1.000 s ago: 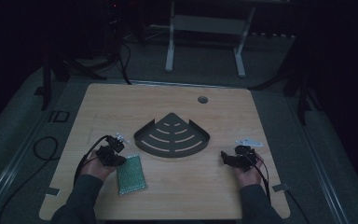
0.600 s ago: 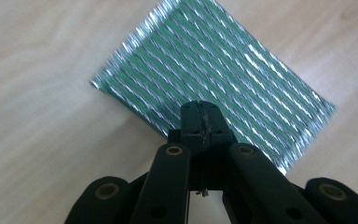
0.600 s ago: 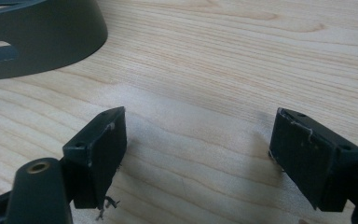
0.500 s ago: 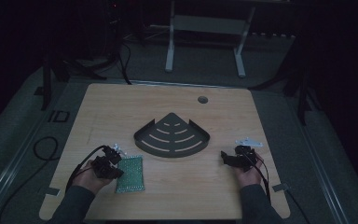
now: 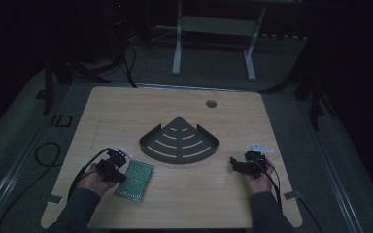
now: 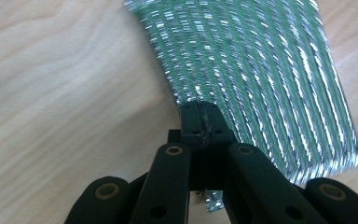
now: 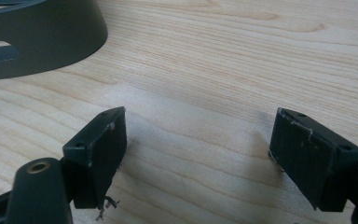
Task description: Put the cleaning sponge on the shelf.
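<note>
**Green sparkly pouch pinched at its edge, rack not reached yet**

The green glittery pouch is found near the front-left corner of the table, lying flat on the wood just beside the dark fan-shaped rack, which sits in the middle of the table. The left tool is clamped on the pouch's near edge; in the left gripper view the two black jaws are seen pressed together with a thin strip of the green material caught between them, and a scrap poking out underneath. So it's gripped, but only by a sliver.

The right tool is parked toward the front-right corner, jaws wide apart with nothing but bare wood between them, and the rack's curved wall is seen off to one side in the right gripper view.

Probably the pouch is meant for the rack, though that's a guess. To get this step done well:

- The pinch should be kept firm, since the material looks slippery and floppy.
- The pouch should be lifted clear of the table before being carried across, so it isn't dragged or folded under.
- The rack's raised rim should be cleared by the dangling end.
- If the rack gets nudged, it could be steadied with the free right tool.
</note>
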A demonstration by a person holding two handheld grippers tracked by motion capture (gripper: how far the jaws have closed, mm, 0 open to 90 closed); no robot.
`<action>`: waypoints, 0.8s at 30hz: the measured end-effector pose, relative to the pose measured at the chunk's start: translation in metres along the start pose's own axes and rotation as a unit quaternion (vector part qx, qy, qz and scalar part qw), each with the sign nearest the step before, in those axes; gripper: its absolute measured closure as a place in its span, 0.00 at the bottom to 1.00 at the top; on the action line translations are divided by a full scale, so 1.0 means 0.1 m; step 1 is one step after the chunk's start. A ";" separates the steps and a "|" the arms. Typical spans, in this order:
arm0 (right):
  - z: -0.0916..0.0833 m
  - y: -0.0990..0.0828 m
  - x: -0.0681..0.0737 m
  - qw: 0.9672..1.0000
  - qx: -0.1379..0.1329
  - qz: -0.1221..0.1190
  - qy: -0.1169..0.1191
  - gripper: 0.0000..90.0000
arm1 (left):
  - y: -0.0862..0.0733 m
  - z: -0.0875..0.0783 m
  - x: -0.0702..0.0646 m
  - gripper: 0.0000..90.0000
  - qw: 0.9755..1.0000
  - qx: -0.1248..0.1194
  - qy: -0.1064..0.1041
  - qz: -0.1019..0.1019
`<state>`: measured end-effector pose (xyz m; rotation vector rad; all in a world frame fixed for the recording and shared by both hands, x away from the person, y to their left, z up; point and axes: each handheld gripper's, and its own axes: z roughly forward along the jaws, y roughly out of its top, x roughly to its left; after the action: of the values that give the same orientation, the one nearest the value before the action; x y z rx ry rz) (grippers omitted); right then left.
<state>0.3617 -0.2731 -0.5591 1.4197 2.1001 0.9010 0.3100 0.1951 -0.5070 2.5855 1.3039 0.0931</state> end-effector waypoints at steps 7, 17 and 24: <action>0.00 0.00 0.00 1.000 0.000 0.000 0.000 0.20 | 0.08 0.01 0.08 1.00 1.000 0.007 0.015 0.003; 0.00 0.00 0.00 1.000 0.000 0.000 0.000 0.20 | 0.18 -0.04 0.13 0.97 1.000 -0.012 -0.011 0.016; 0.00 0.00 0.00 1.000 0.000 0.000 0.000 0.20 | 0.29 -0.05 0.16 0.96 0.999 -0.014 -0.023 0.037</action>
<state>0.3617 -0.2731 -0.5591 1.4197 2.1002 0.9011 0.3419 0.1922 -0.4961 2.5971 1.1835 0.0641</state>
